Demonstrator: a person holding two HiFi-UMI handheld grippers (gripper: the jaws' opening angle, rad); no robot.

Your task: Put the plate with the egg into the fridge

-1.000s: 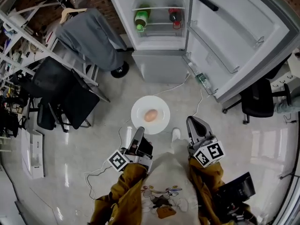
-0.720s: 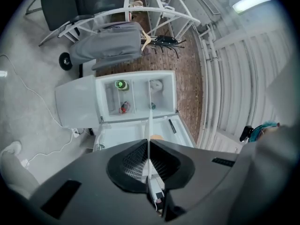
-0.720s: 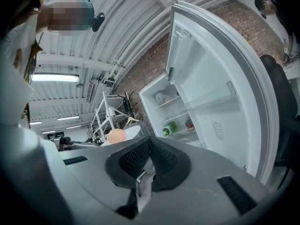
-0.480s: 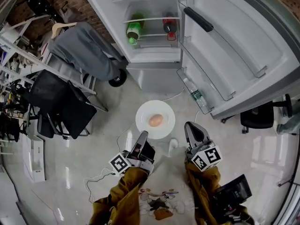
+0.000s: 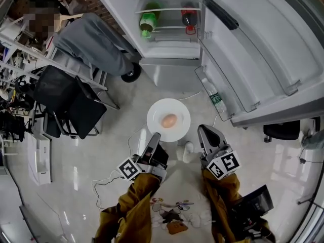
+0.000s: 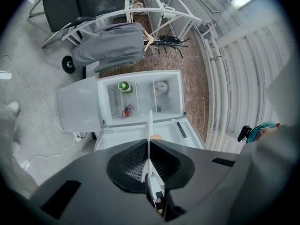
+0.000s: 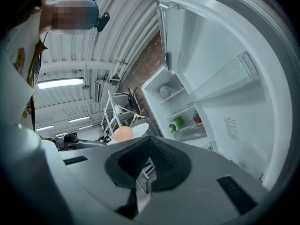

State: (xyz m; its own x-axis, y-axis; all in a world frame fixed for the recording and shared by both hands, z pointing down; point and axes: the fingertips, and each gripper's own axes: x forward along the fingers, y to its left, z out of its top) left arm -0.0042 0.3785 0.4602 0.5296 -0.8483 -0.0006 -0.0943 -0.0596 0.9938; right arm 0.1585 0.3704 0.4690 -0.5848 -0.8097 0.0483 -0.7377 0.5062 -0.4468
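A white plate (image 5: 177, 113) with a brown egg (image 5: 169, 120) on it hangs level above the floor, in front of the open fridge (image 5: 169, 44). My left gripper (image 5: 154, 137) is shut on the plate's near rim. In the left gripper view the plate (image 6: 149, 125) stands edge-on between the jaws. To the right of the plate my right gripper (image 5: 204, 131) is shut, apart from the rim, with nothing in it. From the right gripper view the egg (image 7: 123, 134) and plate (image 7: 140, 128) lie to the left of the jaws.
The fridge door (image 5: 253, 49) is swung open at the right, with a water bottle (image 5: 215, 99) in its lower bin. A green bottle (image 5: 147, 22) and a red-capped bottle (image 5: 188, 18) lie on a shelf. A grey jacket (image 5: 91, 42) and black chair (image 5: 66, 103) stand left. A cable (image 5: 132, 146) runs over the floor.
The plate with the egg has moved slightly right and nearer the fridge with both grippers. The left gripper still holds the rim.
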